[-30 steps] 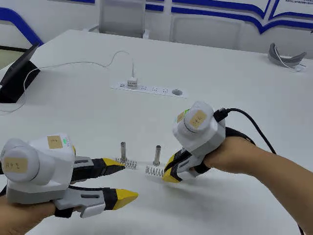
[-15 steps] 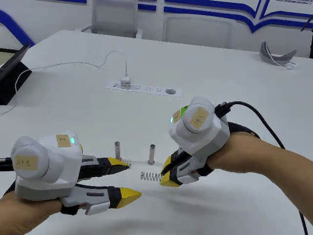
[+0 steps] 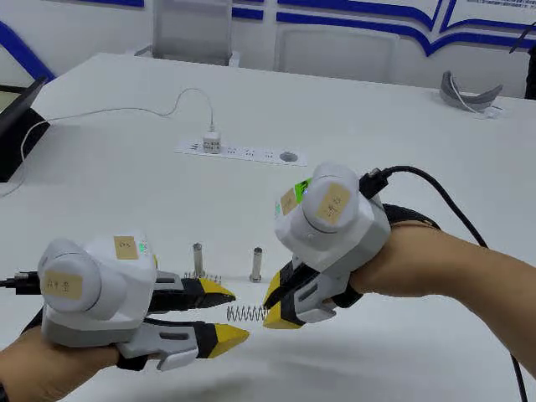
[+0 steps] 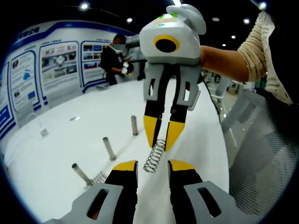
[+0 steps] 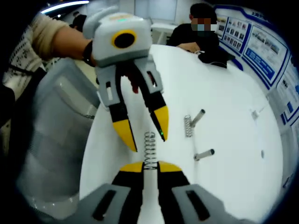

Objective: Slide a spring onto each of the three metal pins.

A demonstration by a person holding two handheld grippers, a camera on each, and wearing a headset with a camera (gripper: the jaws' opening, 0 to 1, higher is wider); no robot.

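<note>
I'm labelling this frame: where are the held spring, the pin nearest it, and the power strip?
held spring (image 3: 245,313), head view, middle of its coils.
nearest pin (image 3: 256,265), head view, mid-shaft.
power strip (image 3: 251,153), head view, top face.

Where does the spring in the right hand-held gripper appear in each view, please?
Head view: spring low centre, left of the right hand-held gripper.
Left gripper view: spring centre, above its jaws.
Right gripper view: spring centre, in its jaws.
Shared landmark: pin beside a loose spring.
</note>
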